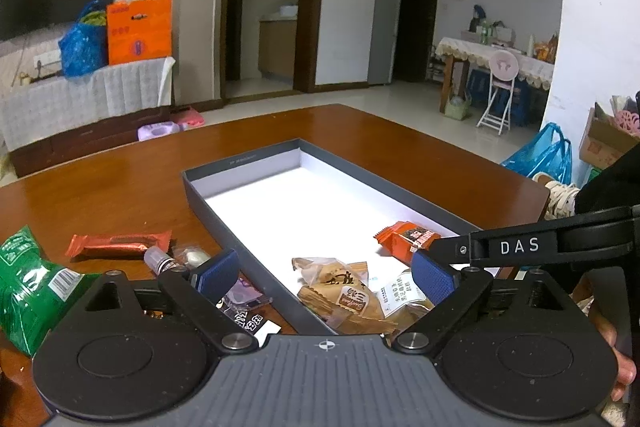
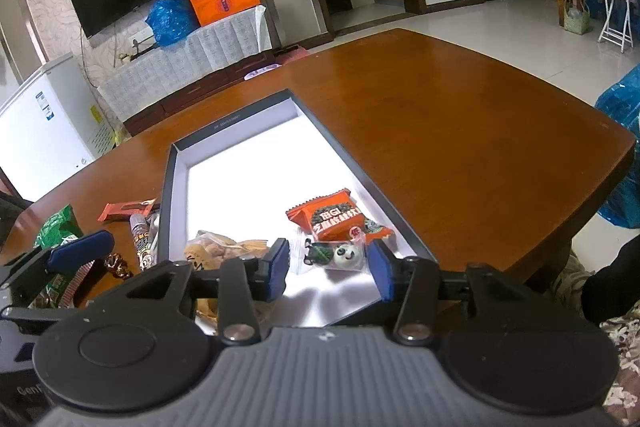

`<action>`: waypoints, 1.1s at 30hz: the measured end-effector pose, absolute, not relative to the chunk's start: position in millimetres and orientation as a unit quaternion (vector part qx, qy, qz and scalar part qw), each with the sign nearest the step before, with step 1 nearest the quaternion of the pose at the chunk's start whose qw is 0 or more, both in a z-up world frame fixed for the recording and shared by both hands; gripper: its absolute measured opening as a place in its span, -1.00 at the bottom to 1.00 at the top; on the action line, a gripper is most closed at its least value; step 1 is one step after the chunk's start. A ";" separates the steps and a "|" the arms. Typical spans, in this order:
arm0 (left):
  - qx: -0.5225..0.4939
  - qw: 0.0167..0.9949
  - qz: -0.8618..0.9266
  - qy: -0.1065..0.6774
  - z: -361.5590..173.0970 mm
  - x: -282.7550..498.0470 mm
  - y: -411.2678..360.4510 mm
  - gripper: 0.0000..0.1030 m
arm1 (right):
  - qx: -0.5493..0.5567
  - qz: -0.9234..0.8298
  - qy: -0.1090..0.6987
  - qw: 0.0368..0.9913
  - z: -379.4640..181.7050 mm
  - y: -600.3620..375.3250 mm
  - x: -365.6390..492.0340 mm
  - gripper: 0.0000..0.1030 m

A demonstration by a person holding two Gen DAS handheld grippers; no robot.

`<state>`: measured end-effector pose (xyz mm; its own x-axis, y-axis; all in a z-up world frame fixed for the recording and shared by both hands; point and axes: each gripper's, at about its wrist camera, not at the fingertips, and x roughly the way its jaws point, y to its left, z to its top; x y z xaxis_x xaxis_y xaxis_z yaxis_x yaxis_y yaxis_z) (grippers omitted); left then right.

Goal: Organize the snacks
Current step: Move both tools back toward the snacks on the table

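Note:
A dark grey shallow box with a white floor lies on the wooden table. In its near end lie an orange snack pack, tan biscuit packs and a clear panda candy pack. My left gripper is open and empty, straddling the box's left wall. My right gripper is open above the panda pack, its jaws apart on either side of it. Left of the box lie a red bar, a green bag and a small bottle.
The right gripper's arm crosses the left wrist view over the box's right wall. The left gripper's finger shows in the right wrist view over the green bag. The table edge runs close on the right. A white fridge stands beyond the table.

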<state>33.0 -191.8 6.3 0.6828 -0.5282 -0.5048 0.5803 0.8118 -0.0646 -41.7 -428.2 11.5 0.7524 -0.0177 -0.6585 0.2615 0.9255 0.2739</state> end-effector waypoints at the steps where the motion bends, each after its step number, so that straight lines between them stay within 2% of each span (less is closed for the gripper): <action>1: 0.049 0.916 -0.301 0.260 6.7 33.4 -190.6 0.83 | 0.174 -0.073 0.342 0.920 11.7 -426.9 -41.6 -0.03; 4: 0.046 0.917 -0.298 0.260 7.5 33.2 -189.3 0.83 | 0.166 -0.070 0.340 0.923 12.5 -423.3 -41.3 0.12; 20: 0.049 0.936 -0.237 0.253 0.6 34.8 -130.3 0.87 | 0.168 -0.086 0.331 0.925 15.2 -419.0 -44.3 0.18; 23: 0.046 0.941 -0.224 0.251 5.1 32.2 -115.0 0.87 | 0.160 -0.089 0.327 0.927 15.7 -414.2 -44.5 0.24; 33: 0.044 0.965 -0.135 0.221 27.6 19.9 -63.7 0.88 | 0.050 -0.075 0.309 0.947 23.3 -369.9 -50.5 0.25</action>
